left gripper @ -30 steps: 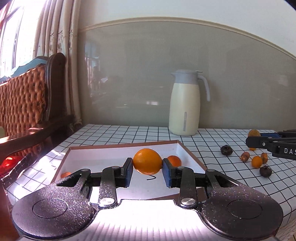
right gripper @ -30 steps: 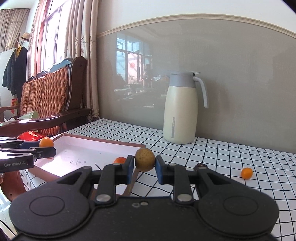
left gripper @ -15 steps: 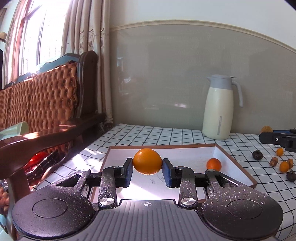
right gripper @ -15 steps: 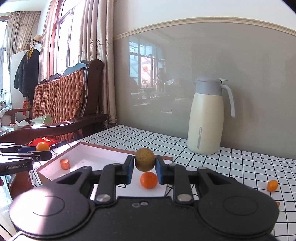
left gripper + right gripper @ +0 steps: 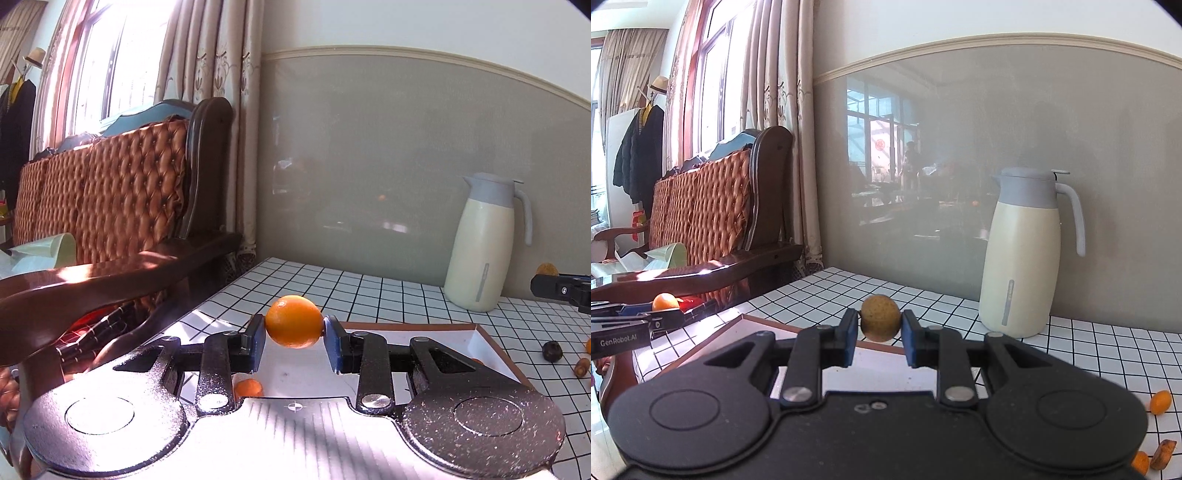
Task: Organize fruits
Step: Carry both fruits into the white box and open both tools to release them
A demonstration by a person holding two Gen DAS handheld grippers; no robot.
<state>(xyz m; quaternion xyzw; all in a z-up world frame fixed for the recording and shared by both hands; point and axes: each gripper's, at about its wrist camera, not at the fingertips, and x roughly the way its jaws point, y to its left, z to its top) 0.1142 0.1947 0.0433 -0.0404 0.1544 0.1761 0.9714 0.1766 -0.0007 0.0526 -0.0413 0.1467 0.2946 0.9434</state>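
Note:
My left gripper (image 5: 294, 332) is shut on an orange (image 5: 294, 321), held above the near left part of the white tray (image 5: 436, 325) with a brown rim. A small orange fruit (image 5: 249, 387) lies in the tray under the left finger. My right gripper (image 5: 880, 328) is shut on a round tan fruit (image 5: 880, 316), above the tray's far rim (image 5: 713, 341). In the right wrist view the left gripper (image 5: 635, 319) with its orange (image 5: 665, 301) shows at the left edge. In the left wrist view the right gripper (image 5: 561, 290) shows at the right edge.
A cream thermos jug (image 5: 484, 243) stands at the back of the checked table (image 5: 332, 284). Several small orange and dark fruits (image 5: 552, 350) lie on the table right of the tray; more fruits (image 5: 1160, 402) lie at lower right. A wooden chair (image 5: 110, 206) stands left of the table.
Both grippers have moved left with their fruits, over the tray's left part. The jug and the loose fruits have slid toward the right in both views. The jaws are unchanged.

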